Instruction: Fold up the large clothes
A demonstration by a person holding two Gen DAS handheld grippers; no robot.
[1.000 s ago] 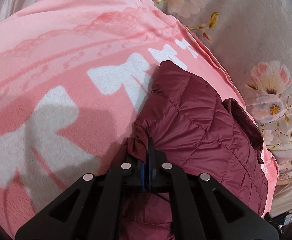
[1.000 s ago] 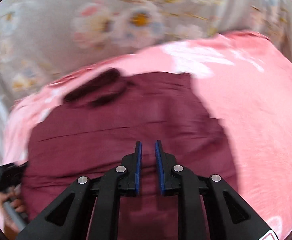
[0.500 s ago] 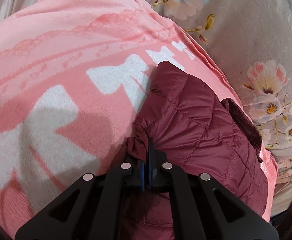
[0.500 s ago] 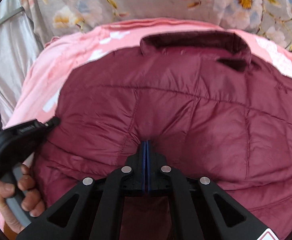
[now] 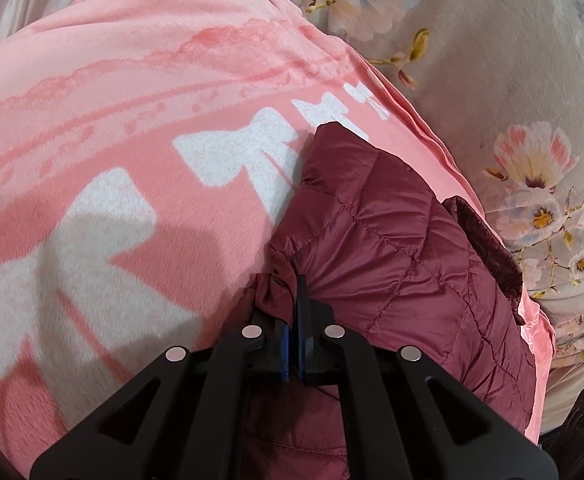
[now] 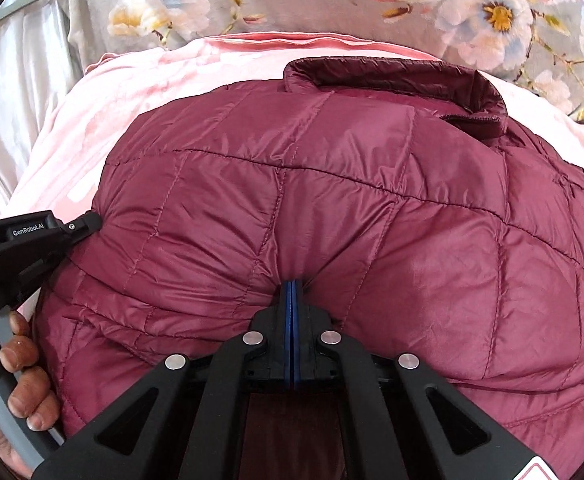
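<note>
The maroon quilted jacket (image 6: 332, 208) lies on the pink blanket (image 5: 112, 128), its collar (image 6: 392, 74) at the far end, straight ahead of both grippers. The right gripper (image 6: 292, 286) is clamped on the near hem at mid-width. The left gripper (image 5: 292, 292) pinches the same hem's left corner, so the fold likely runs hem toward collar.

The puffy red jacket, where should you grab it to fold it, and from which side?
Grip the puffy red jacket by its near bottom hem, coming from the hem side opposite the collar. The thin edge pinches flat, as the left gripper and right gripper show.
</note>
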